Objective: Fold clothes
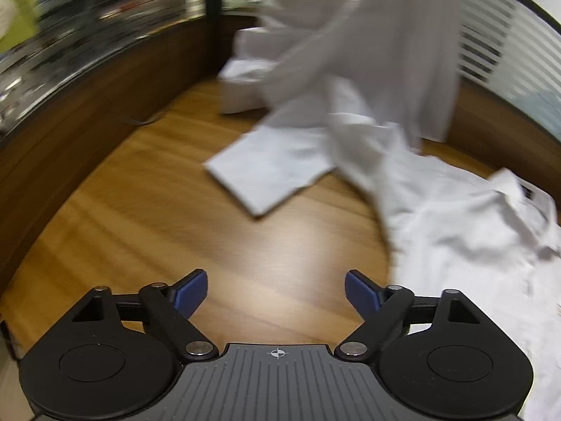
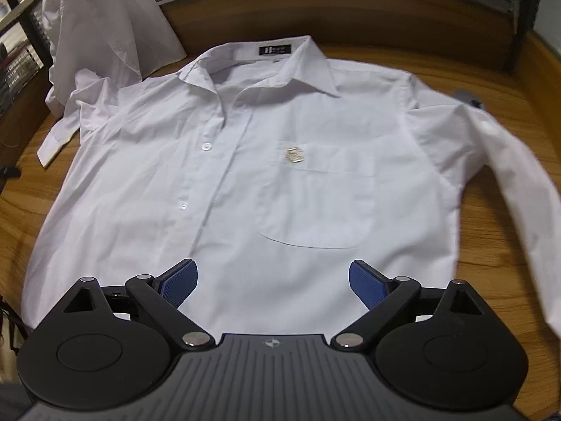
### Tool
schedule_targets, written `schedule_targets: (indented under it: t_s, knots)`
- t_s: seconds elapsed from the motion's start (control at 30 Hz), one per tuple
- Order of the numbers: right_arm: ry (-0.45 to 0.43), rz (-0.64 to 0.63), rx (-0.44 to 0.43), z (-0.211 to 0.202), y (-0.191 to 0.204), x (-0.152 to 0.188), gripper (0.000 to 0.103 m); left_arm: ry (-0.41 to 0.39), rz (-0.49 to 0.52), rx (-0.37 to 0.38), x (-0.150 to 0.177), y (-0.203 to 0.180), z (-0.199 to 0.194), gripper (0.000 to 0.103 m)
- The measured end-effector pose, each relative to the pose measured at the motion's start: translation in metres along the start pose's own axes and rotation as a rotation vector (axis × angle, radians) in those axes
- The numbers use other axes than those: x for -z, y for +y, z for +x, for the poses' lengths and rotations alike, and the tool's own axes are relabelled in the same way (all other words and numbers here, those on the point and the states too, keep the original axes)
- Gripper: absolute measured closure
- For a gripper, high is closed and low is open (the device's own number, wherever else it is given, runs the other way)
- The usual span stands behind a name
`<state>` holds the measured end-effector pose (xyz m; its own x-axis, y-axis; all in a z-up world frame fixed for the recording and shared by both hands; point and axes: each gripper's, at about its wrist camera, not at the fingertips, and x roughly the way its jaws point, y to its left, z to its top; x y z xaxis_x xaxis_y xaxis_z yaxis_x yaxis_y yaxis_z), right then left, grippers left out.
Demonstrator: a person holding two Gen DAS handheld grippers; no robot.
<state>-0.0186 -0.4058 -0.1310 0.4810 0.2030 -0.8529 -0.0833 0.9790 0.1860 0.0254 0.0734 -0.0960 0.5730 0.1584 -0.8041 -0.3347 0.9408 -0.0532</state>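
A white long-sleeved shirt [image 2: 280,161] lies front up and spread flat on the wooden table [image 2: 491,273], collar at the far side, chest pocket with a small badge right of the buttons. My right gripper [image 2: 273,282] hovers over its lower hem, open, with nothing between the blue pads. In the left wrist view the same shirt [image 1: 466,231] fills the right side, one sleeve and cuff [image 1: 266,175] reaching left across the wood. My left gripper [image 1: 276,293] stands open above bare table to the left of the shirt, holding nothing.
More white garments [image 1: 368,35] hang and pile at the table's far side, also seen as white garments [image 2: 105,24] at the upper left of the right wrist view. A raised dark wooden rim [image 1: 87,105] borders the table. A small grey object [image 2: 468,97] lies beyond the right shoulder.
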Motion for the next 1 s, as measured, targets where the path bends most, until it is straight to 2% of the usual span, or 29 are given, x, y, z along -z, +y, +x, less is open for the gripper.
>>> schedule_targets:
  t_s: [0.1, 0.23, 0.53, 0.77, 1.0]
  knots:
    - [0.016, 0.021, 0.011, 0.015, 0.022, -0.002, 0.001, 0.0, -0.018, -0.004, -0.001, 0.024, 0.011, 0.007]
    - [0.022, 0.031, 0.032, 0.031, 0.061, -0.004, 0.001, 0.009, 0.02, 0.022, -0.017, 0.041, 0.035, 0.002]
    - [0.011, 0.119, 0.103, 0.056, 0.143, -0.001, 0.001, 0.013, 0.186, 0.16, -0.069, 0.054, 0.098, 0.0]
    - [0.002, 0.151, 0.149, 0.068, 0.183, 0.001, 0.001, -0.008, 0.252, 0.216, -0.1, 0.053, 0.136, 0.0]
    - [-0.007, 0.16, 0.188, 0.071, 0.202, 0.002, 0.001, 0.001, 0.268, 0.254, -0.118, 0.051, 0.166, 0.0]
